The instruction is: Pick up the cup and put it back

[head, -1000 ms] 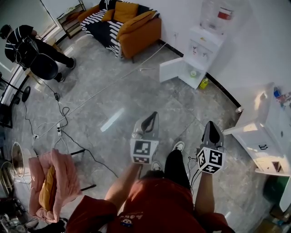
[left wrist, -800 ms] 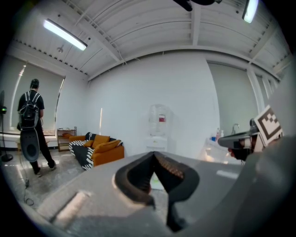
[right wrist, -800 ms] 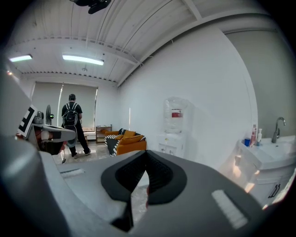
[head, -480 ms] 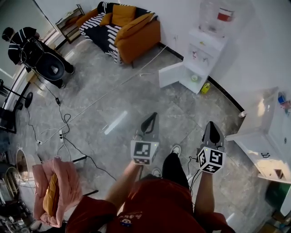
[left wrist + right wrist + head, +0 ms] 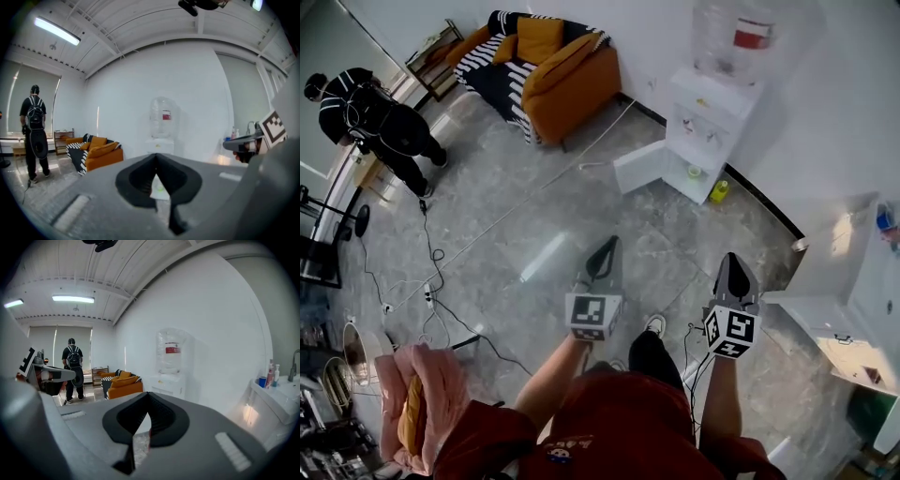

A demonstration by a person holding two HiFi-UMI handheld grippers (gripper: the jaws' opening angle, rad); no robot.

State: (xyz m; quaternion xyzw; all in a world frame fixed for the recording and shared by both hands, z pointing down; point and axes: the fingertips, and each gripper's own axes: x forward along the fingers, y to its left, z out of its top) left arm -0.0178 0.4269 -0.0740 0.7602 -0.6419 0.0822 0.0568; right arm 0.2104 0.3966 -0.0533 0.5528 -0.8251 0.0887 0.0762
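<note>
A small pale green cup (image 5: 694, 172) stands in the open lower cabinet of the white water dispenser (image 5: 712, 103) against the far wall. It also shows faintly past the left jaws as the cup (image 5: 161, 189). My left gripper (image 5: 608, 244) and right gripper (image 5: 733, 259) are held side by side over the grey floor, well short of the dispenser, both pointing towards it. In the left gripper view the left gripper (image 5: 156, 155) has its jaws meeting at the tip, with nothing between them. The right gripper (image 5: 148, 394) is likewise shut and empty.
The dispenser's cabinet door (image 5: 642, 167) hangs open to the left; a yellow-green bottle (image 5: 719, 191) stands on the floor beside it. An orange sofa (image 5: 548, 70) is at the back. A person (image 5: 370, 117) stands far left. A white counter (image 5: 853, 281) is at right; cables (image 5: 431, 281) cross the floor.
Both grippers have been carried forward towards the water dispenser, which now lies closer. The person at far left has straightened up and shifted.
</note>
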